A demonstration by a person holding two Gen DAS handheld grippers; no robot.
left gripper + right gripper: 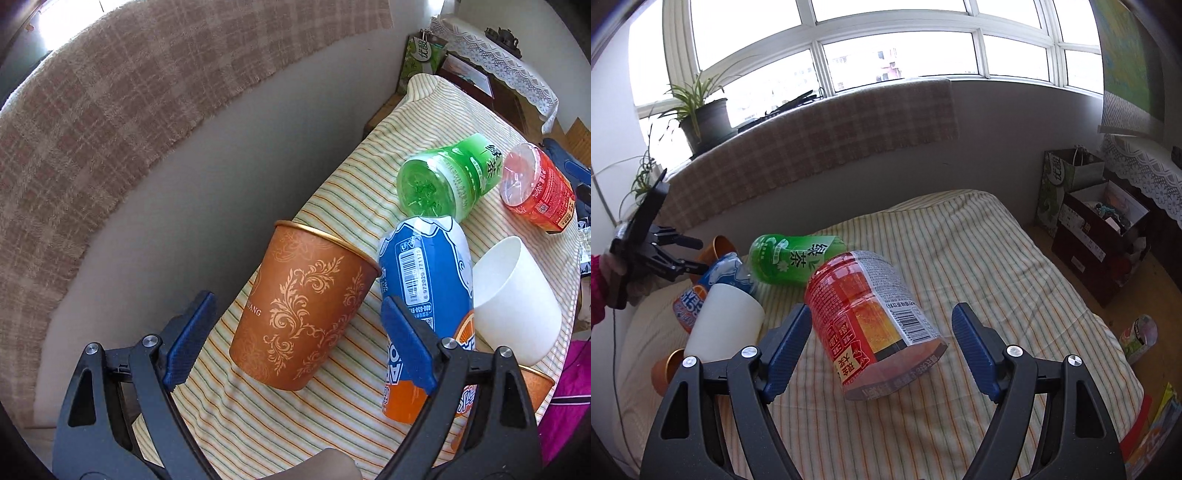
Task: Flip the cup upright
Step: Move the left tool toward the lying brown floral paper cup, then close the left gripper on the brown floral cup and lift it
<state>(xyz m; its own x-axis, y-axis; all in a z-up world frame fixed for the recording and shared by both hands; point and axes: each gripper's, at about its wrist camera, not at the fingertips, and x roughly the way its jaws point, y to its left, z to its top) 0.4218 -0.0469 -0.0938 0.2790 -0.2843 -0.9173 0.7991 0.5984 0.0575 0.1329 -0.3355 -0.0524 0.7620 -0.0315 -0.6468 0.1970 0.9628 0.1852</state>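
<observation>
A brown paper cup point(301, 308) with a gold floral print lies on its side on the striped cloth point(280, 417), rim pointing away. My left gripper point(299, 325) is open, its blue fingers on either side of the cup without touching it. A white cup point(515, 301) lies on its side to the right; it also shows in the right wrist view point(726, 323). My right gripper point(879, 339) is open around a red bottle point(875, 321) lying on the cloth. The left gripper shows at the far left of the right wrist view point(670, 254).
A blue-and-orange bottle point(424, 295), a green bottle point(447, 175) and the red bottle point(537, 188) lie around the cups. A second brown cup point(665, 373) lies under the white one. Boxes and a bag point(1097, 225) stand on the floor right of the cloth-covered surface.
</observation>
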